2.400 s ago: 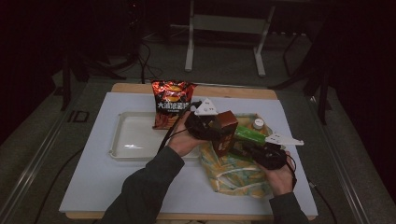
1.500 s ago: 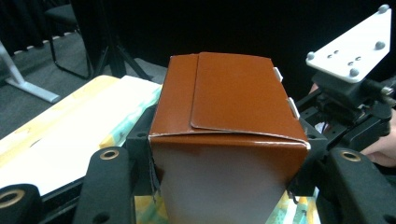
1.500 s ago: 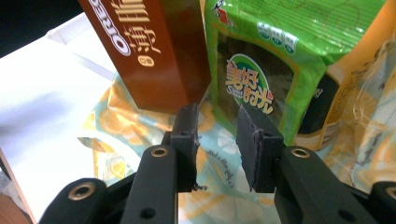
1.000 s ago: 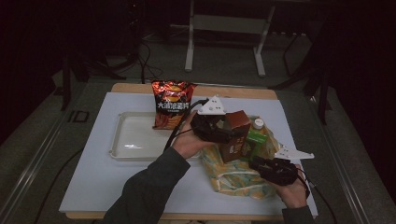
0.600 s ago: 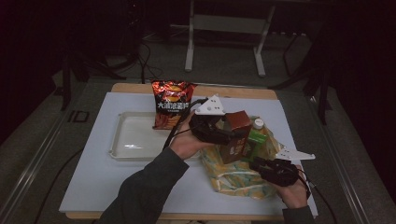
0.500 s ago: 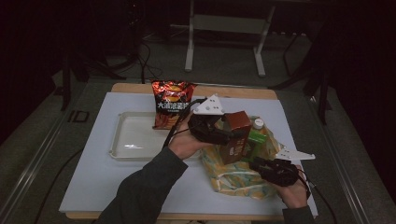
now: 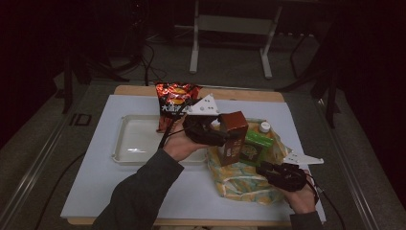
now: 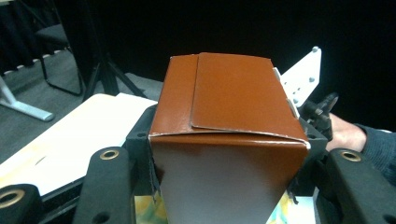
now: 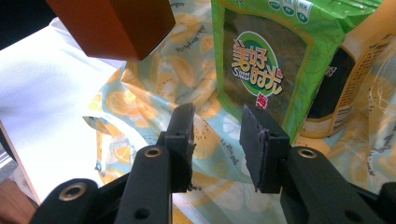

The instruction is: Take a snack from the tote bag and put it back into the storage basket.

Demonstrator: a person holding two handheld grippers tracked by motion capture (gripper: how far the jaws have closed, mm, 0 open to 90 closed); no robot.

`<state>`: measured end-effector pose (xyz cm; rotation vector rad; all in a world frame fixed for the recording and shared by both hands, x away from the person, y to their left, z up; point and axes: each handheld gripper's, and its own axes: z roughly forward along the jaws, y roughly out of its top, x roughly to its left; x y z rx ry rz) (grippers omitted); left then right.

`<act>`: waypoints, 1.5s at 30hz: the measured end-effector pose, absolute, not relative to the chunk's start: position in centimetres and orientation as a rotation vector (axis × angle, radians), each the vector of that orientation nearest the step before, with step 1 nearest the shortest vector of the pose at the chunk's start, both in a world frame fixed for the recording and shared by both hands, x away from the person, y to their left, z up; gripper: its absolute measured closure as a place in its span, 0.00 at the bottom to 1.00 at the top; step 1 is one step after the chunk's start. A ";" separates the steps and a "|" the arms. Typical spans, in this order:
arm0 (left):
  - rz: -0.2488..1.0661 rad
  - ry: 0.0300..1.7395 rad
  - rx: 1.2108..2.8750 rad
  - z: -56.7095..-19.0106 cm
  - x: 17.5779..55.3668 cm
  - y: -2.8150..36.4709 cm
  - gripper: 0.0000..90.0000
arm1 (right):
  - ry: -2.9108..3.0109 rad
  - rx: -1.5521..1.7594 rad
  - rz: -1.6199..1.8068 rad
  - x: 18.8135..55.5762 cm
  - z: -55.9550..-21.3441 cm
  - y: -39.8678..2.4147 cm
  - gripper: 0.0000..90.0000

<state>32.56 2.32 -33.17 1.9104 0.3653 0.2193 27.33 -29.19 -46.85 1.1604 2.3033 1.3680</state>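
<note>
Brown carton sits clamped between the left tool's jaws, lifted above the lemon-print bag at table centre. Right tool, jaws parted and empty, hovers beside a green packet.

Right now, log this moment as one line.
left gripper: shut on brown carton, lifted over fruit-print bag | right gripper: open, at bag

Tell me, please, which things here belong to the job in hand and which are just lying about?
In play:
- brown box, clamped in the left gripper
- lemon-print bag
- green packet in the bag
- right gripper, open beside the bag

Seemingly idle:
- white tray
- red snack bag
</note>
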 end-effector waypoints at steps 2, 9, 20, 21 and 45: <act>0.222 0.369 1.910 -33.2 32.7 2.6 0.47 | 2.302 1.161 1.368 27.3 -46.8 -29.2 0.72; 0.227 0.371 1.892 -33.0 32.7 3.9 0.47 | 2.299 1.170 1.371 27.3 -46.8 -29.4 0.72; 0.233 0.365 1.858 -33.3 33.2 6.1 0.47 | 2.296 1.165 1.373 27.3 -46.8 -29.5 0.72; 0.237 0.366 1.859 -33.3 33.3 6.3 0.47 | 2.296 1.165 1.373 27.3 -46.8 -29.5 0.72; 0.297 0.384 1.893 -33.7 33.9 9.2 0.47 | 2.282 1.172 1.375 27.2 -46.7 -30.0 0.71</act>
